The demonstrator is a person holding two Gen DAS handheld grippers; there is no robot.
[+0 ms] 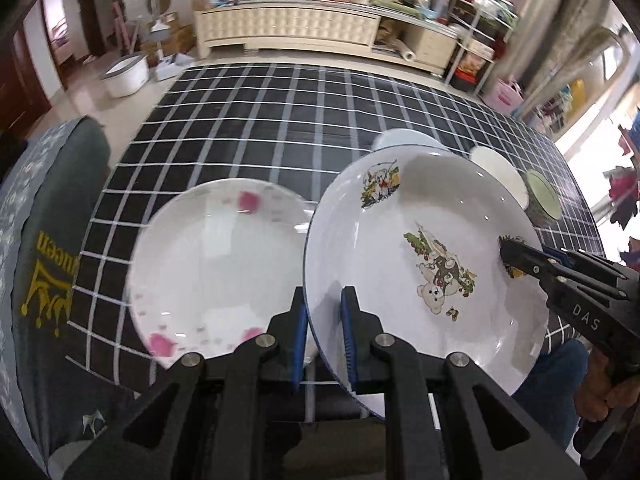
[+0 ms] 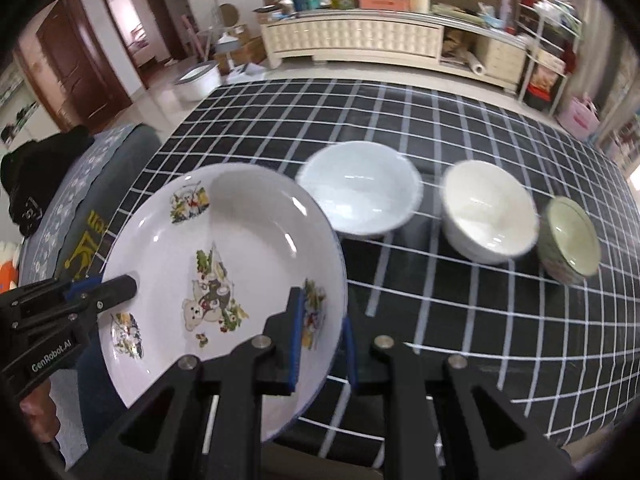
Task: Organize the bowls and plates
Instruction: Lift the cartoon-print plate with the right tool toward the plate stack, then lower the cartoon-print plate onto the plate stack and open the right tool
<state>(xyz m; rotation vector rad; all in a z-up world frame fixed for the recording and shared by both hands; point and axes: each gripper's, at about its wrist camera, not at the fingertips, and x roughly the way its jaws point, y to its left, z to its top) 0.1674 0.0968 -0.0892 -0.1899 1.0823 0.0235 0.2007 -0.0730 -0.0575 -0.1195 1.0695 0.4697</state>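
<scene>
A white plate with cartoon bear prints (image 1: 420, 216) is held tilted above the checked table by both grippers. My left gripper (image 1: 323, 312) is shut on its left rim; my right gripper (image 2: 320, 320) is shut on its right rim. The bear plate also shows in the right wrist view (image 2: 240, 240). The right gripper appears in the left wrist view (image 1: 516, 260), the left gripper in the right wrist view (image 2: 120, 286). A white plate with pink flowers (image 1: 208, 268) lies on the table to the left. Three bowls stand in a row: pale blue (image 2: 360, 188), white (image 2: 488, 208), green-rimmed (image 2: 570, 236).
The table has a black cloth with white grid lines (image 2: 460, 128). A grey cushioned chair with yellow print (image 1: 44, 240) stands at the table's left edge. A cluttered white cabinet (image 2: 360, 36) and a white tub (image 2: 198, 78) stand beyond the far edge.
</scene>
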